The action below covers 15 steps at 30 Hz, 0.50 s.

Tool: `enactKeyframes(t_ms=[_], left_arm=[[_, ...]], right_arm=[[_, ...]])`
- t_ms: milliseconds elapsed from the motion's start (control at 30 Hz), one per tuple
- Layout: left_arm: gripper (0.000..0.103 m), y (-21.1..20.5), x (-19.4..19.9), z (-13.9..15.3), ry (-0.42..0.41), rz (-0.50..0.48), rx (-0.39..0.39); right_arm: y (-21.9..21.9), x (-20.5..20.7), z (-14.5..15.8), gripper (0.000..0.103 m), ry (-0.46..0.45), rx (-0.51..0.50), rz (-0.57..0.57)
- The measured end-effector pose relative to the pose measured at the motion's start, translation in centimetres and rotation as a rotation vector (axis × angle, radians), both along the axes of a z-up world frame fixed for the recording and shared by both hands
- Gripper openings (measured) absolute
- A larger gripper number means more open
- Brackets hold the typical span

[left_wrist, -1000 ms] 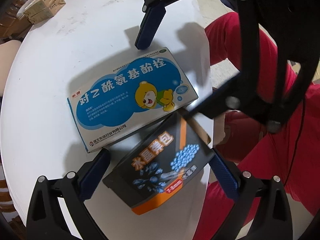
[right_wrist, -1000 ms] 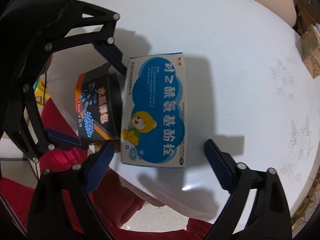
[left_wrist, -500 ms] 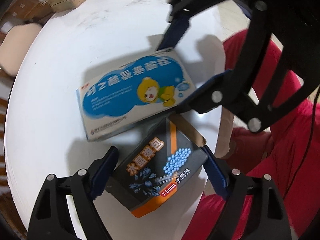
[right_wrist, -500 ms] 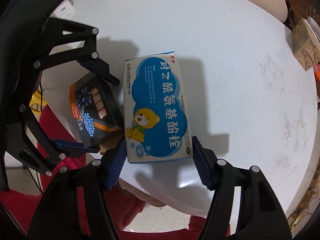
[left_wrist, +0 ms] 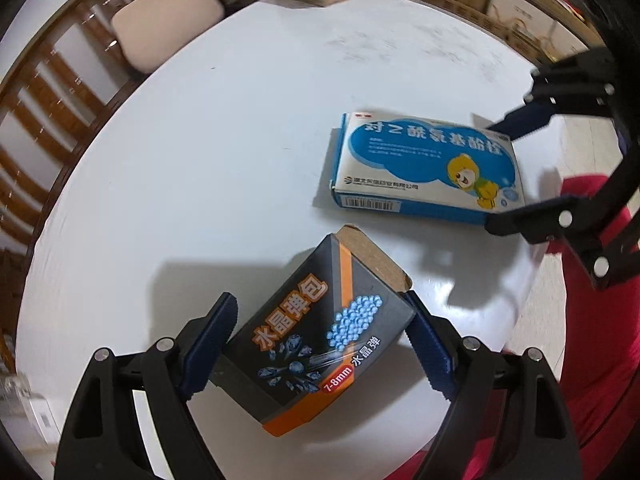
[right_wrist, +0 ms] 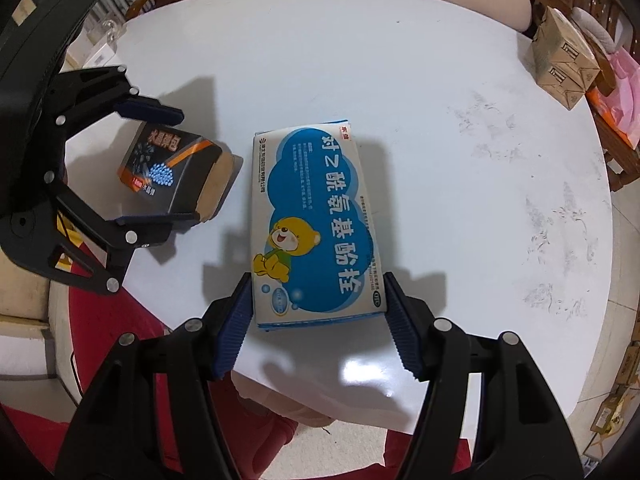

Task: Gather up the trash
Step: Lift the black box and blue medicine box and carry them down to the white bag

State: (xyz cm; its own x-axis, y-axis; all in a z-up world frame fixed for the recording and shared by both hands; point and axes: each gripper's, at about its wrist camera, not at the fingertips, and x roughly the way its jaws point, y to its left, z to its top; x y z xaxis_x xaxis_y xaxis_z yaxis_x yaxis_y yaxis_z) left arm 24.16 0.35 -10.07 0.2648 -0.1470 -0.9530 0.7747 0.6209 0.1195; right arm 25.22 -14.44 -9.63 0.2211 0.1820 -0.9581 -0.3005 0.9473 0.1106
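On white table, 2 seemingly gripped boxes

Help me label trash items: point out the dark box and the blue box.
dark box (left_wrist: 320, 340), left wrist view, printed top face
blue box (right_wrist: 316, 228), right wrist view, printed top face

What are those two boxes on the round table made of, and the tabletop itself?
Blue box: thin glossy printed card, by its sharp folded edges. Dark box: printed cardboard; its open flap shows raw brown board. Table: smooth white glossy surface, reflecting light, with grey scuffs; possibly laminate or painted, hard to tell.
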Motion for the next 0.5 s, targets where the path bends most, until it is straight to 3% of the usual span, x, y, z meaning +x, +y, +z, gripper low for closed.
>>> enactKeyframes(t_ms=[233,500], left_arm=[[0.081,-0.4,0.8,-0.2,-0.013,0.139,0.007],[0.081,-0.6,-0.7,2.4,-0.061,0.211,-0.051]], right_arm=[[1.8,-2.8,-0.2,0.062,-0.062,-0.007,-0.010],[1.5,-6.3,1.7,0.062,-0.166,-0.003,-0.026]])
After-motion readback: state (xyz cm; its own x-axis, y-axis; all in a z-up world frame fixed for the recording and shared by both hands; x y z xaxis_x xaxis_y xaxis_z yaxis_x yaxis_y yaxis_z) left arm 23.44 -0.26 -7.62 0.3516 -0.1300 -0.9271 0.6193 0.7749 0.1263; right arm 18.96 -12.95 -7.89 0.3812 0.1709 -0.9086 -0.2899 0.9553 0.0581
